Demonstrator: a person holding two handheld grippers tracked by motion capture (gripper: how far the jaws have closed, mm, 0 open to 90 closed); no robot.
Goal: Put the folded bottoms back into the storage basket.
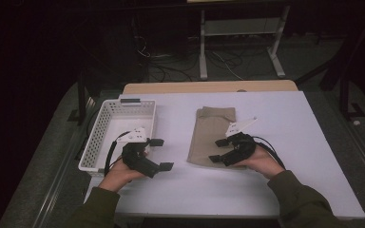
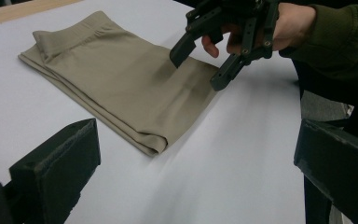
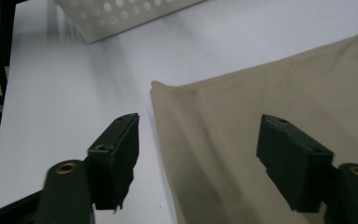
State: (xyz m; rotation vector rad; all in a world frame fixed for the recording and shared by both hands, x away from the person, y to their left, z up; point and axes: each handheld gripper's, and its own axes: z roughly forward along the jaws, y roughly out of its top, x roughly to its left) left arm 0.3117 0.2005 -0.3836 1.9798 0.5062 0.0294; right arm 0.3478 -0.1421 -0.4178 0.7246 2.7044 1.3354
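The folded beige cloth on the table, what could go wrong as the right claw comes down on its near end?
The right claw straddles the near edge of the folded beige cloth, so it may pinch just the top layer and unfold it. Dragging it could also sweep the cloth into the white perforated plastic basket.

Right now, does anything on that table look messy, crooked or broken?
Nothing stands out. The folded tan cloth lies flat and neat, the white basket sits upright at the table's left edge, nothing spilled.
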